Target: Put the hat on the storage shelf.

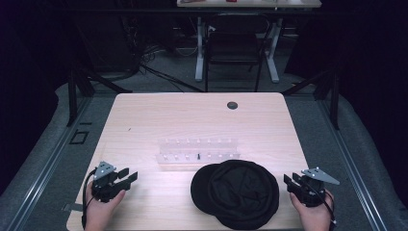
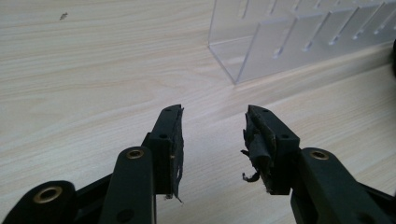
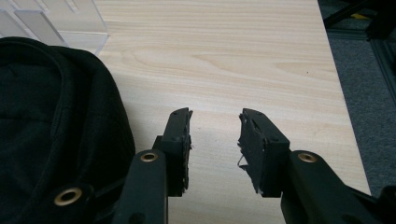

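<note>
A black cloth cap (image 1: 235, 193) lies flat near the table's front edge, right of centre; its dark fabric (image 3: 51, 121) fills the left of the right gripper view. Behind it stands a clear acrylic rack (image 1: 197, 153) with rows of slots; one corner of the rack (image 2: 280, 42) shows in the left gripper view. My left gripper (image 1: 129, 176) rests at the front left of the table, open and empty, far left of the cap. My right gripper (image 1: 288, 181) sits at the front right, just right of the cap, open with bare wood between its jaws.
The light wooden table (image 1: 144, 125) has a round dark cable hole (image 1: 232, 105) near its far edge. Its right edge (image 3: 345, 121) drops to grey carpet close to my right gripper. A chair (image 1: 235, 48) and desk legs stand beyond the table.
</note>
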### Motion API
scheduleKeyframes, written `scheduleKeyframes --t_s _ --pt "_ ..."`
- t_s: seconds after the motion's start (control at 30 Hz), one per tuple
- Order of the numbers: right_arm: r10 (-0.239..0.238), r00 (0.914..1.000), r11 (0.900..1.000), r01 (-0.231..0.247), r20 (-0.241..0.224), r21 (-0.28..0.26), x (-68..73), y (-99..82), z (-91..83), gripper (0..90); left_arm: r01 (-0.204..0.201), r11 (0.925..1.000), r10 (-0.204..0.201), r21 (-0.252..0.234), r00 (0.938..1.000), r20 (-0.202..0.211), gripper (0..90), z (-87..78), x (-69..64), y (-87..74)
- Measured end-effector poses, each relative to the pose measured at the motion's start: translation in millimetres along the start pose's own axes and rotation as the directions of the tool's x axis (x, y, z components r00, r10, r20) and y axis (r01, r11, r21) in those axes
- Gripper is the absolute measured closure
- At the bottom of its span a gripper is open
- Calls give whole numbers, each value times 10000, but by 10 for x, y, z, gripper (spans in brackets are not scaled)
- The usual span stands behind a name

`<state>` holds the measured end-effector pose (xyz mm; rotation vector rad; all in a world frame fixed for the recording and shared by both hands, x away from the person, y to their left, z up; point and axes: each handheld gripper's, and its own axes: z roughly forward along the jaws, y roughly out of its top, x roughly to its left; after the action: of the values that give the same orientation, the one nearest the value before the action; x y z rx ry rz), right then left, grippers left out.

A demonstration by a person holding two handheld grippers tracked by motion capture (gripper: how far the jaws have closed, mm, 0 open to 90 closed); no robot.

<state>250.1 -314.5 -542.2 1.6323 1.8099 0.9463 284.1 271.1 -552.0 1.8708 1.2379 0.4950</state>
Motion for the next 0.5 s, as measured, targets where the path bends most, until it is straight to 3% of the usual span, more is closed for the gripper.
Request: scheduleKeyframes --t_s 0.17,0.3,0.5 --pt "233 9997 9997 -233 -121 -28 -14 -12 -34 635 -616 9979 622 207 9976 -293 557 52 -66 11" --pt "444 9988 9990 -445 -183 -33 -24 -2 -63 637 -816 9961 830 348 9958 -396 546 65 -87 16" --pt "602 9979 9982 -601 -234 27 -32 11 -75 632 -588 9977 600 334 9975 -385 538 60 -76 8"
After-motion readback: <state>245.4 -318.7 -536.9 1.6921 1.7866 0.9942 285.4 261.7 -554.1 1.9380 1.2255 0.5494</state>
